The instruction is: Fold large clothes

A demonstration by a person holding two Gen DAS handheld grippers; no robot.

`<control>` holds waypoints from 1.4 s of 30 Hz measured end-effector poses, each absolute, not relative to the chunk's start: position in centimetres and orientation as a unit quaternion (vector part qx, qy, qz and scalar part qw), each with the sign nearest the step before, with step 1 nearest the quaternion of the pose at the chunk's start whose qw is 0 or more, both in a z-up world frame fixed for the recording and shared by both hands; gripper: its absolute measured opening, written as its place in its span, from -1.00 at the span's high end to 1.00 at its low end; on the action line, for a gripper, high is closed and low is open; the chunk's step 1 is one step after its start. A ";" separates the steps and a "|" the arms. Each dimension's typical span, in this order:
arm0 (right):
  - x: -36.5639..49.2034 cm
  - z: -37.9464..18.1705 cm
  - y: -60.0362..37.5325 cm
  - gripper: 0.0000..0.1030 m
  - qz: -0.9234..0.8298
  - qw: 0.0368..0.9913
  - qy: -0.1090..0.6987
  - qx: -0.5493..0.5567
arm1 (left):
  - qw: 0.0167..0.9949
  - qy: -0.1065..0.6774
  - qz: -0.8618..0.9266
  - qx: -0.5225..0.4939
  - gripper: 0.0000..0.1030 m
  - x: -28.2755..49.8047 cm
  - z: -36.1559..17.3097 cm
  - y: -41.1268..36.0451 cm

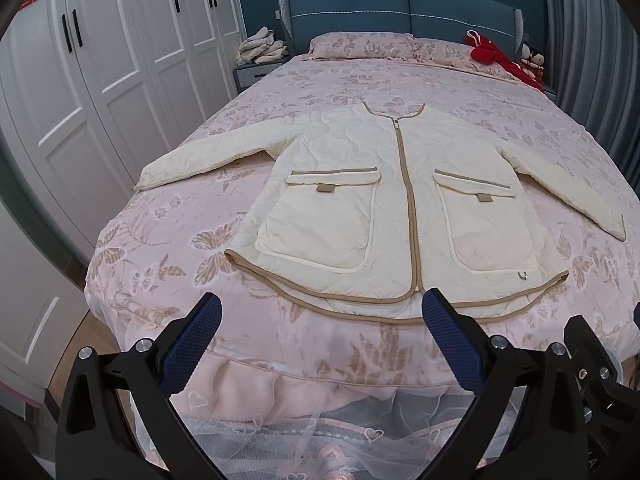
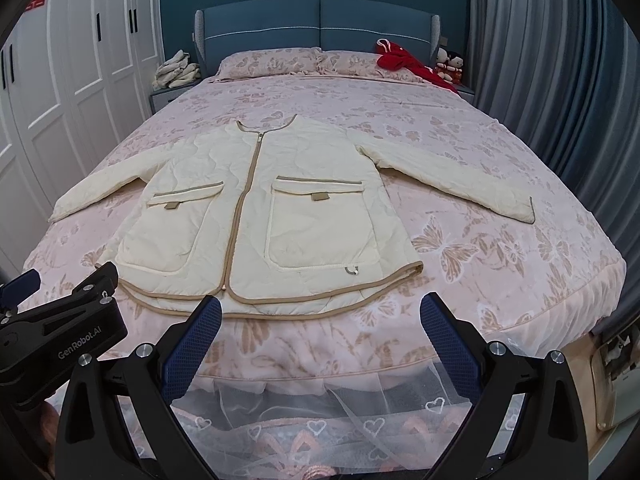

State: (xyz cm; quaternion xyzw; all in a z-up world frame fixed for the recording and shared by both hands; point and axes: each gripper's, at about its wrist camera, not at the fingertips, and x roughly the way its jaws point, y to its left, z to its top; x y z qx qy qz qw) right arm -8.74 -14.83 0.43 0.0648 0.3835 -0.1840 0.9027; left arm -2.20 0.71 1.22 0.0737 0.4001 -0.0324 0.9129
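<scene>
A cream quilted jacket (image 1: 360, 200) with tan trim, a zipped front and two flap pockets lies flat and face up on the bed, sleeves spread out to both sides. It also shows in the right wrist view (image 2: 248, 216). My left gripper (image 1: 320, 308) is open and empty, held just before the jacket's hem at the foot of the bed. My right gripper (image 2: 320, 308) is open and empty, before the hem's right part. The left gripper's body (image 2: 60, 336) shows at the left of the right wrist view.
The bed (image 1: 180, 232) has a pink butterfly-print cover and a lace skirt. Pillows (image 1: 360, 46), a red garment (image 1: 496, 58) and dolls lie by the blue headboard. White wardrobes (image 1: 100, 80) stand left, a nightstand with folded clothes (image 1: 262, 48) beside them, grey curtains (image 2: 560, 80) right.
</scene>
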 end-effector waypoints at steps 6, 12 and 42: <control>-8.7 0.4 -14.8 -0.90 -0.185 0.902 0.384 0.067 | 0.913 0.400 -0.032 0.073 -0.90 -2.2 1.2 0.7; -8.7 0.5 -14.8 -0.90 -0.184 0.902 0.385 0.066 | 0.913 0.400 -0.032 0.073 -0.90 -2.3 1.2 0.8; -8.5 0.7 -14.5 -0.90 -0.184 0.902 0.385 0.065 | 0.913 0.400 -0.031 0.074 -0.90 -2.4 1.1 0.7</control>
